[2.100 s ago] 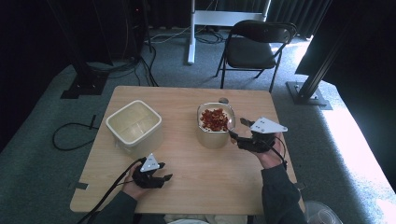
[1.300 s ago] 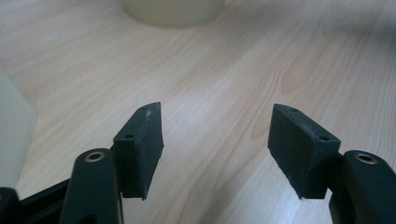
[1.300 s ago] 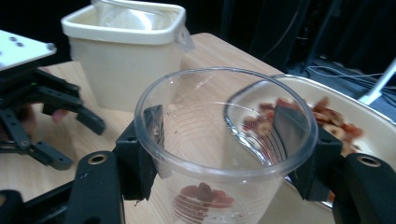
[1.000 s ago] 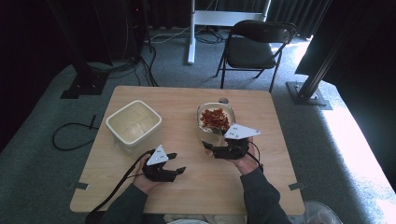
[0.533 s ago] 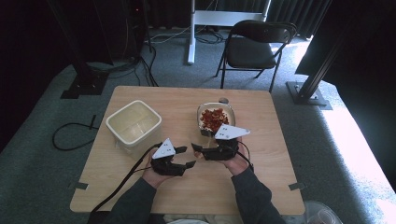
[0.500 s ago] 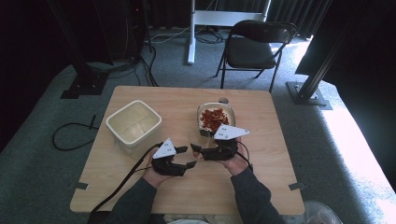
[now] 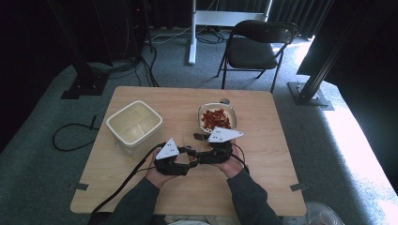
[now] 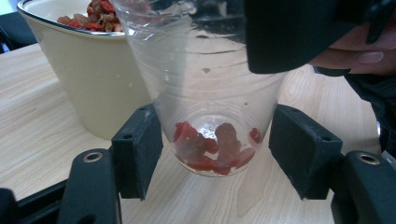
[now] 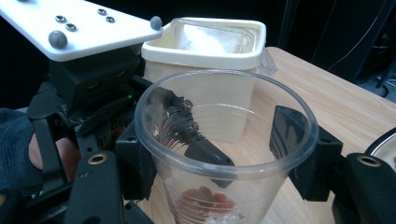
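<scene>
A clear plastic cup (image 8: 210, 84) with a few red pieces (image 8: 210, 149) in its bottom hangs just above the table's front middle. My right gripper (image 9: 219, 154) is shut on it just under the rim (image 9: 224, 168). My left gripper (image 8: 217, 142) meets it from the other side, its pads (image 8: 137, 154) against the cup's lower wall. In the high view the left gripper (image 7: 183, 157) and right gripper (image 7: 197, 149) are tip to tip. A cream bowl (image 7: 202, 112) heaped with red pieces (image 7: 216, 119) stands just behind them.
A cream square container (image 7: 134, 123) stands open at the table's left, close behind my left gripper's white plate (image 9: 84, 28). Cables trail off the front left edge. A folding chair (image 7: 256, 47) stands beyond the far edge.
Both hands have come together at the front middle: the right gripper carried the cup left from beside the bowl, and the left gripper moved right until its jaws met the cup.
</scene>
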### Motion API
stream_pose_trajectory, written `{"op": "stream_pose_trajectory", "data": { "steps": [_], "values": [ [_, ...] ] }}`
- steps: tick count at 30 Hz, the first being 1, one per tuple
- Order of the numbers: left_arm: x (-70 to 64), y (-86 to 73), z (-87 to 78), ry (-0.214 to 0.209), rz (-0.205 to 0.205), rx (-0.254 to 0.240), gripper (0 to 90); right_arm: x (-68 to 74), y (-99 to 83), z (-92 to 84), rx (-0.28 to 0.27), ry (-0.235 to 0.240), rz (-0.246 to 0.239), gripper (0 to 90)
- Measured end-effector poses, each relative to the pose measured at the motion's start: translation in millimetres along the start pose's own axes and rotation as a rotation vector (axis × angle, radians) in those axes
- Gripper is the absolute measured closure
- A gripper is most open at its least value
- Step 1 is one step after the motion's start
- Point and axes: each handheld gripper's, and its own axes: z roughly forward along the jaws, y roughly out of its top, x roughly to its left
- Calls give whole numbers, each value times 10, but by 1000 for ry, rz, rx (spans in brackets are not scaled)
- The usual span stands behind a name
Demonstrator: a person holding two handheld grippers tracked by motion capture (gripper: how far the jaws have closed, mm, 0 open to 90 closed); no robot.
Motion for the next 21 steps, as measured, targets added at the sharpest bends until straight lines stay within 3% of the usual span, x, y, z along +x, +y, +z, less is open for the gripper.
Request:
{"op": "stream_pose_trajectory", "data": {
  "steps": [9, 15, 21],
  "values": [
    [0, -3, 27, -7, -2, -13, 329, 26, -11, 27, -17, 21, 4, 350],
    [-14, 1, 11, 12, 6, -10, 424, 61, -1, 52, -4, 17, -23, 333],
    [-28, 3, -4, 29, 16, -16, 435, 28, 0, 28, 19, 43, 6, 256]
  ]
}}
